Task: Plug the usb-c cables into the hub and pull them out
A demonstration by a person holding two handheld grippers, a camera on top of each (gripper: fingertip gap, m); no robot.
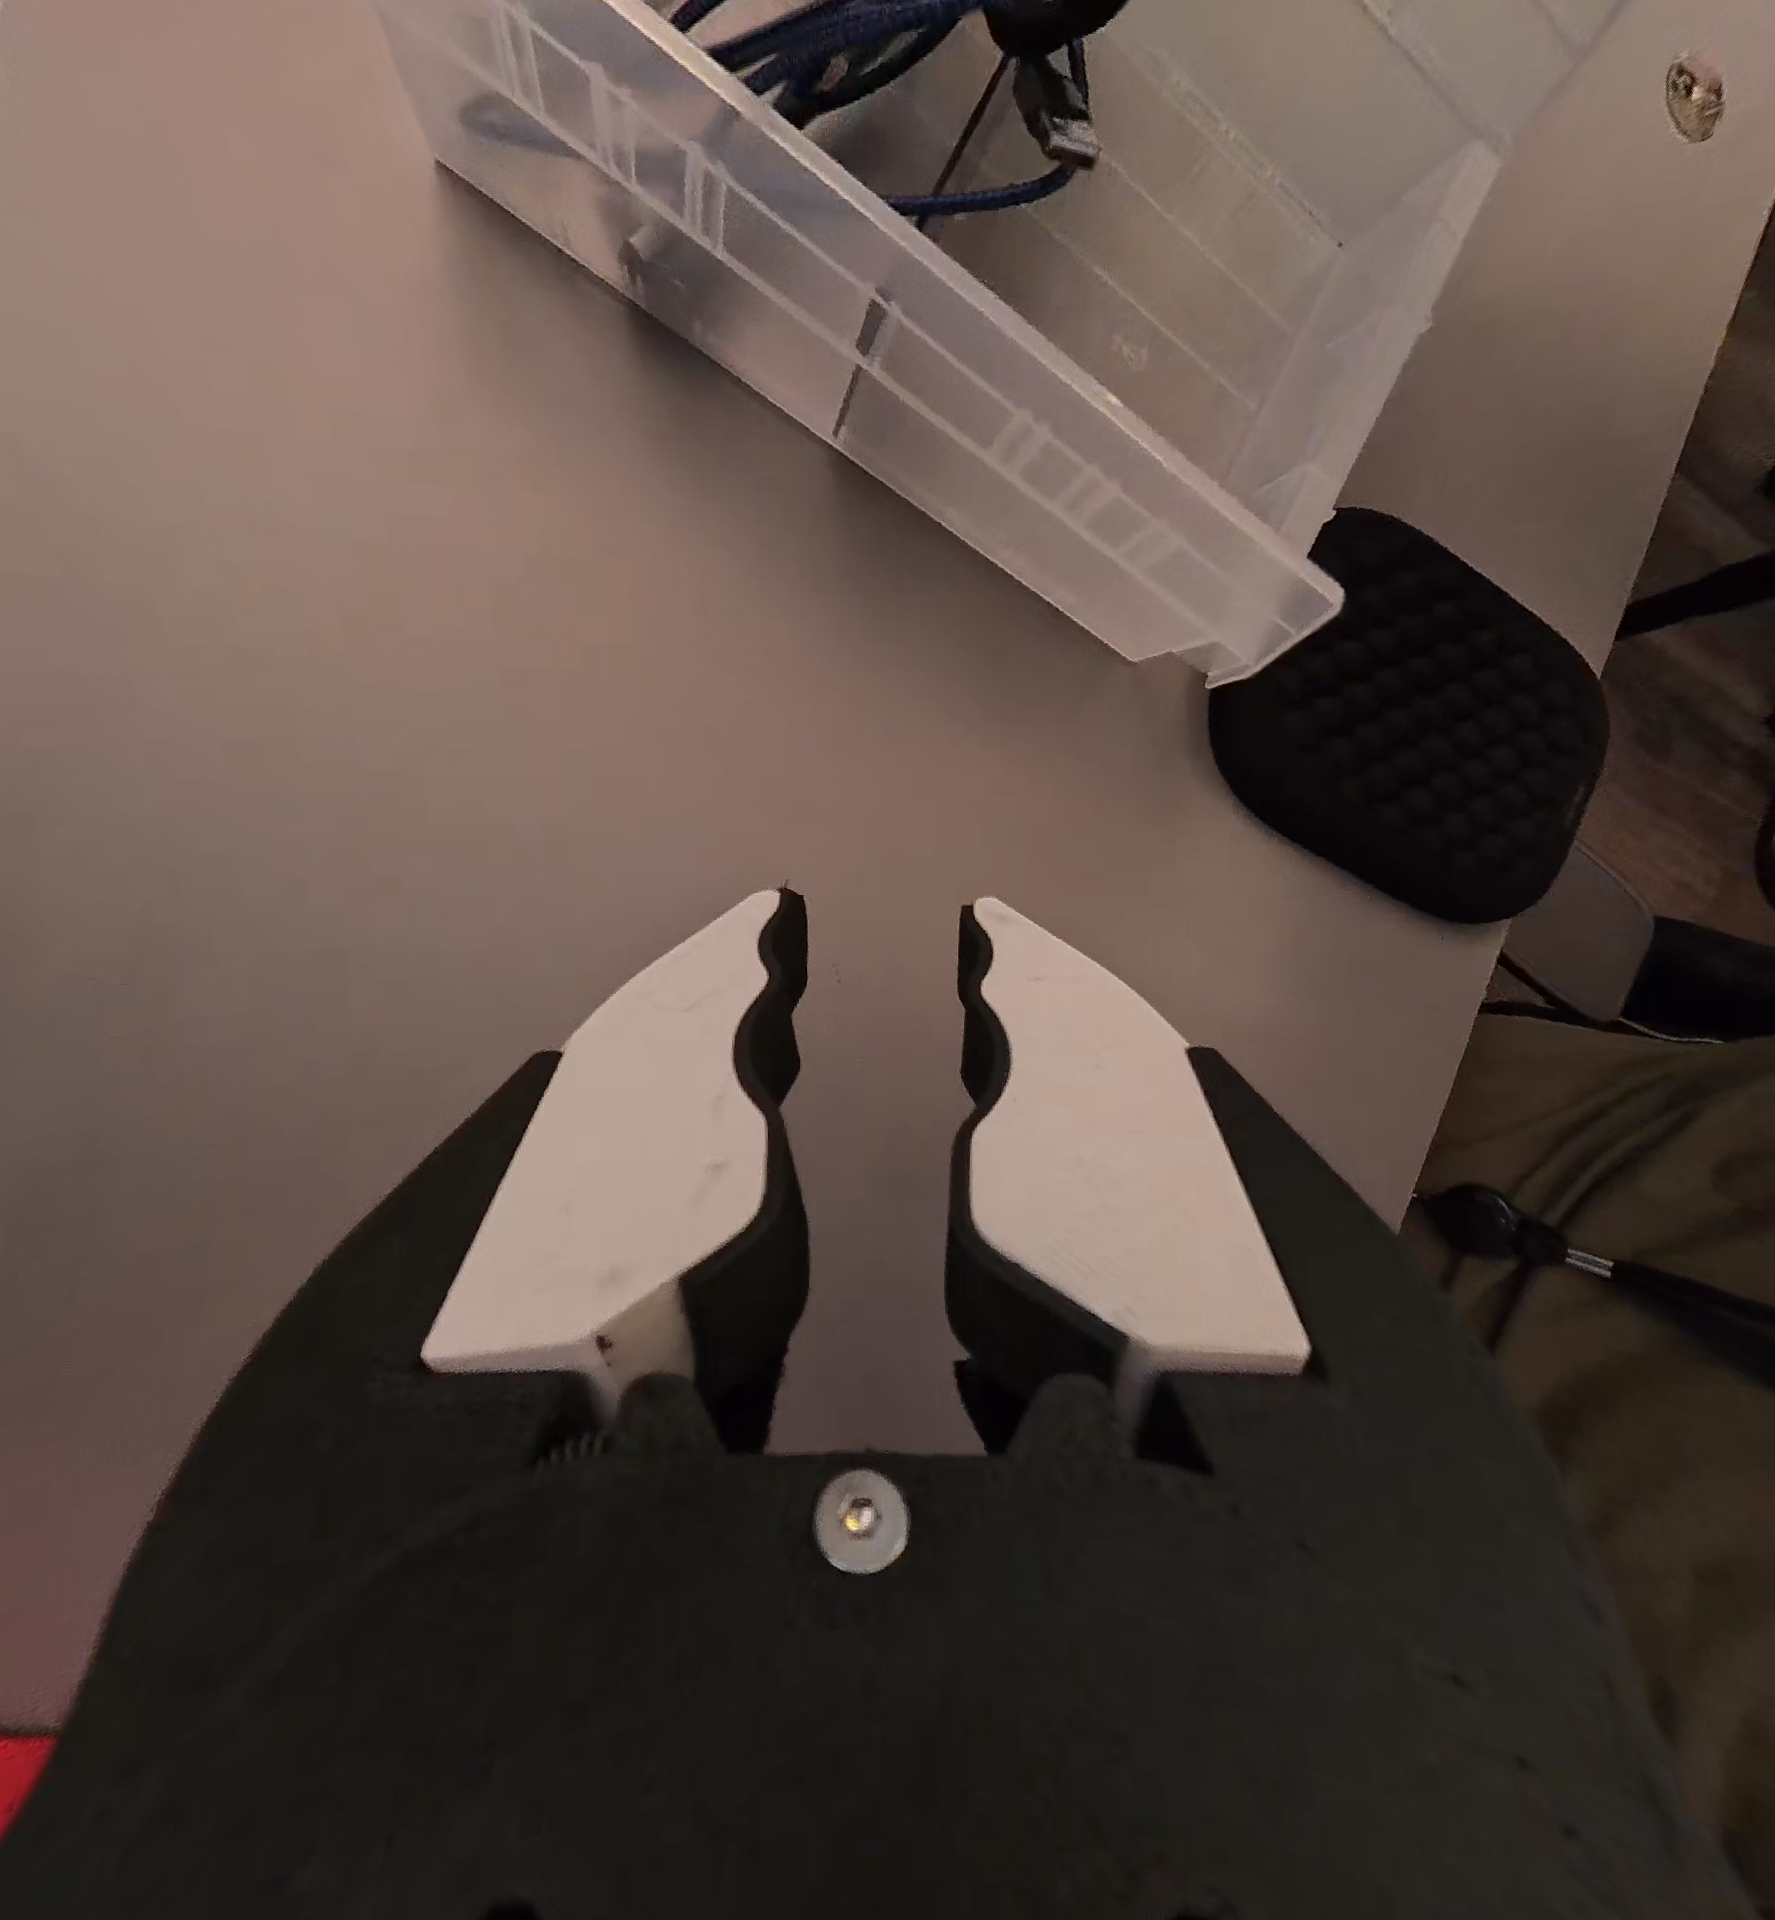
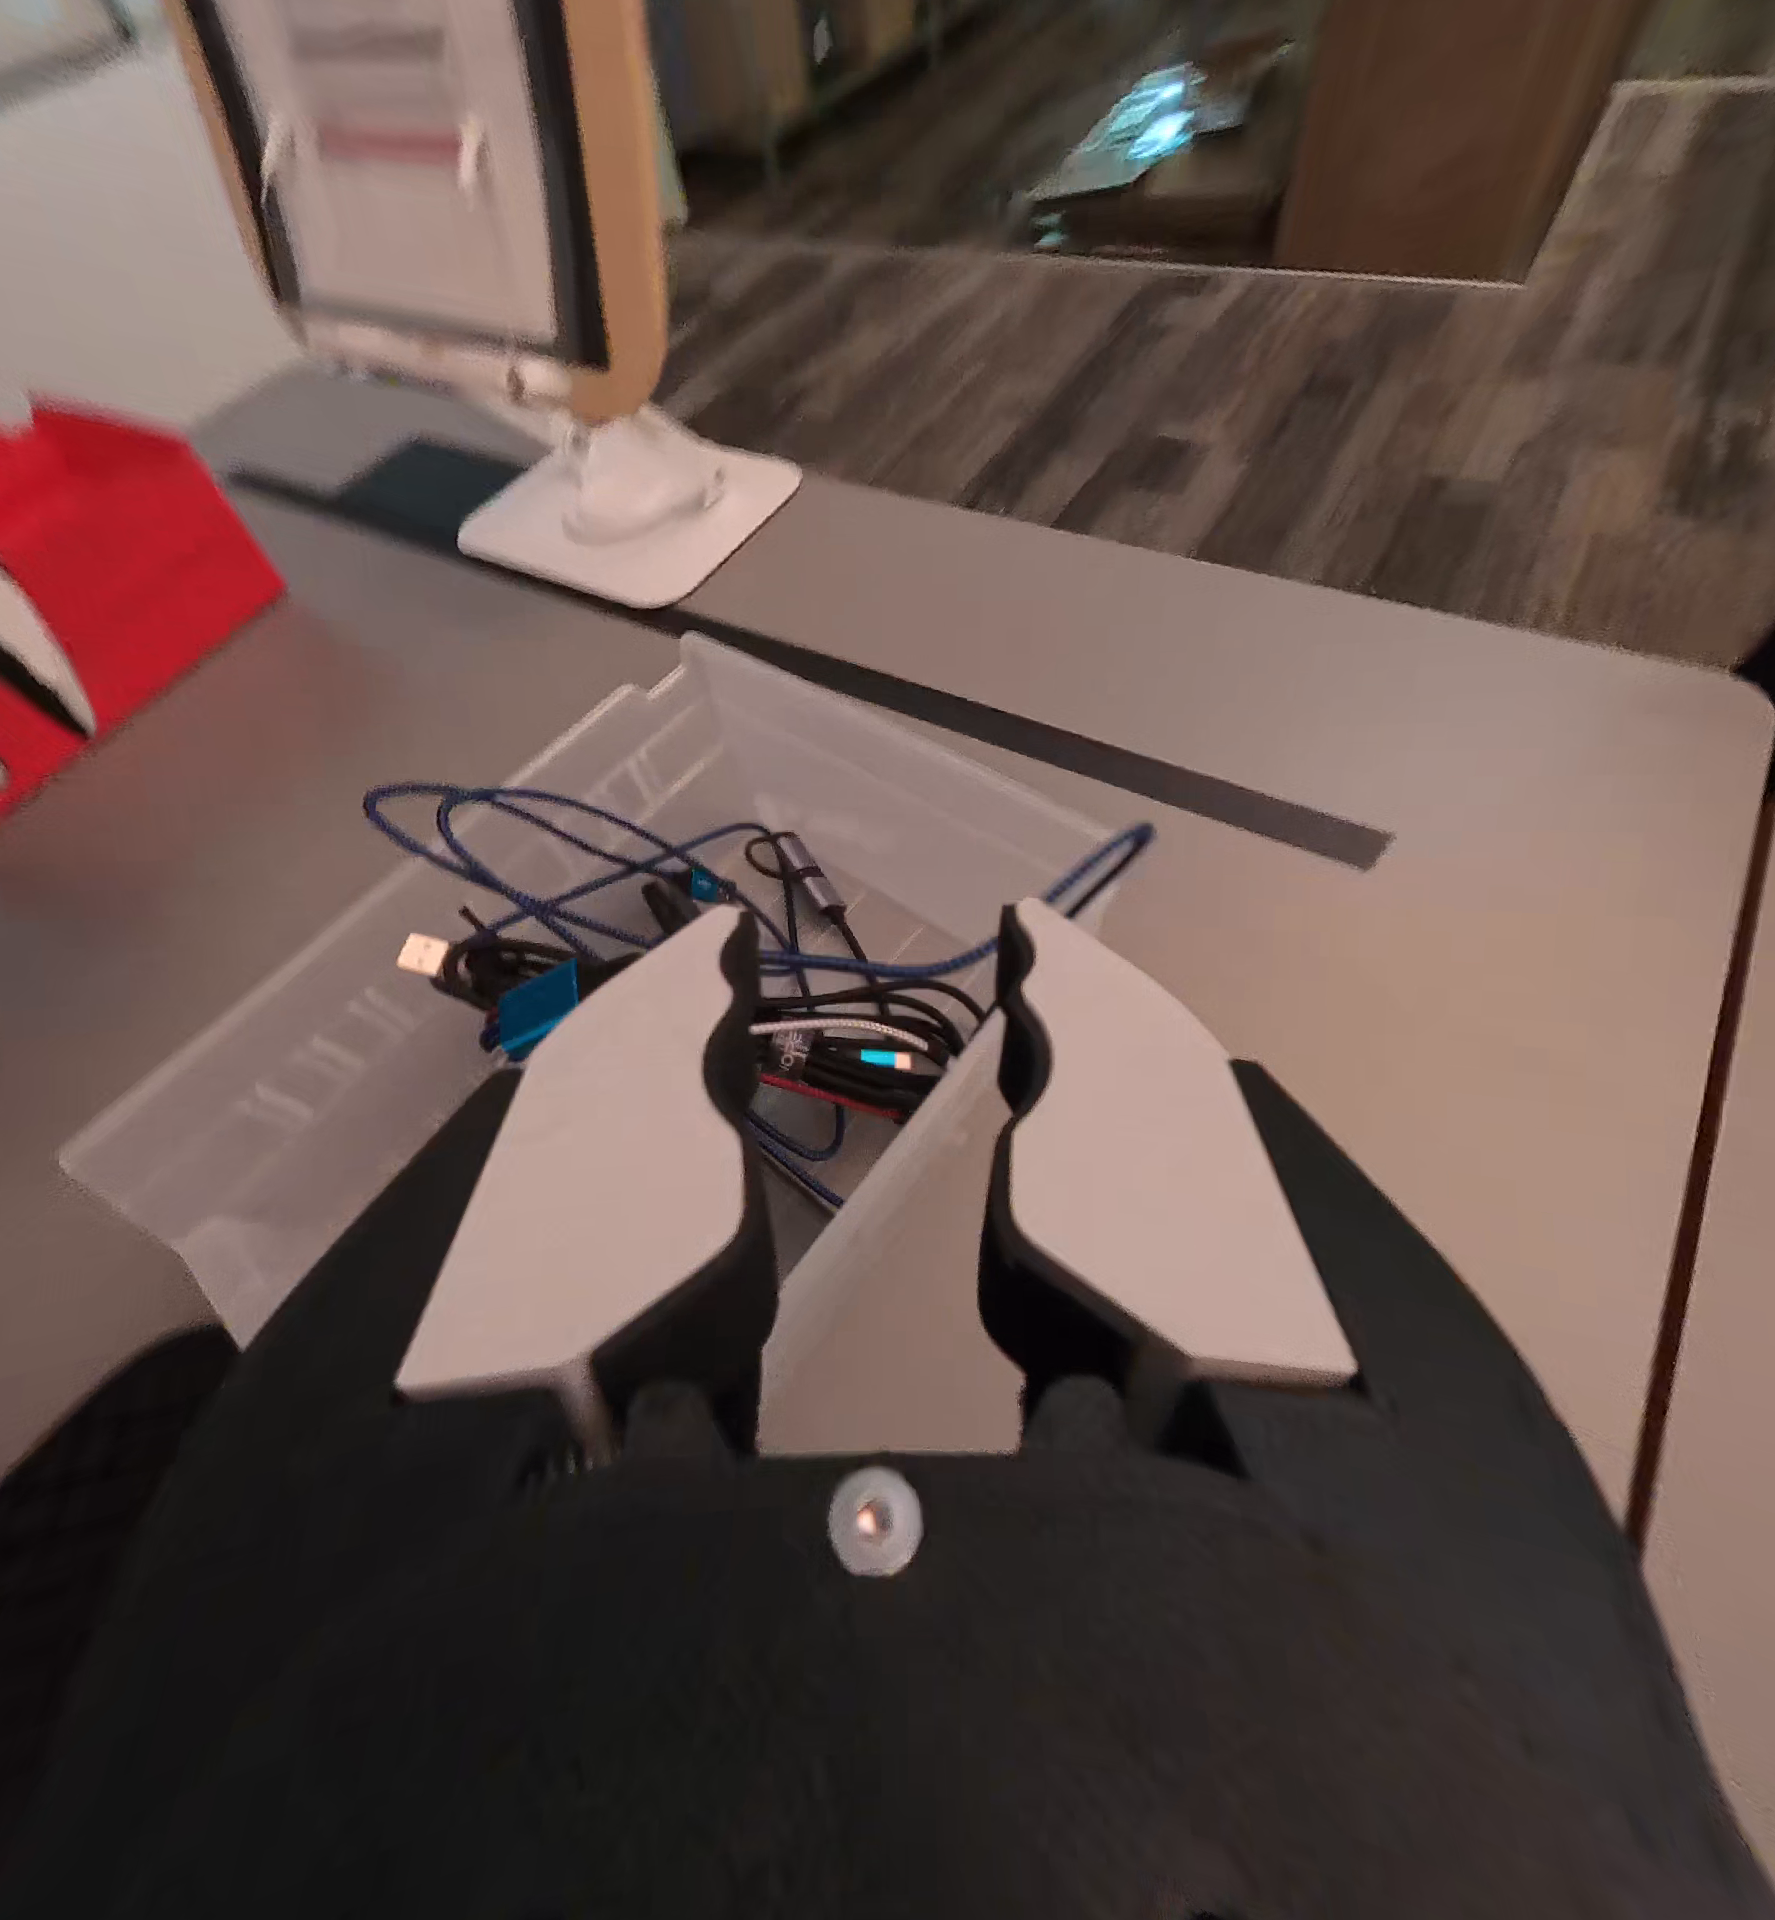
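Both grippers empty, jaws apart
Tangled cables (image 2: 810, 997), braided blue and glossy black, sit in a frosted plastic bin (image 2: 270, 1049) on the grey desk (image 1: 343, 727); right gripper (image 2: 878, 925) above it, left gripper (image 1: 883, 914) over bare desk.

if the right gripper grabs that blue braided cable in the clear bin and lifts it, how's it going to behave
Probably floppy: the blue braided cable lies in loose loops and would likely droop from the right gripper. It is tangled with the black cables, so lifting may drag those along. It looks light, and the clear bin might shift if the tangle snags.
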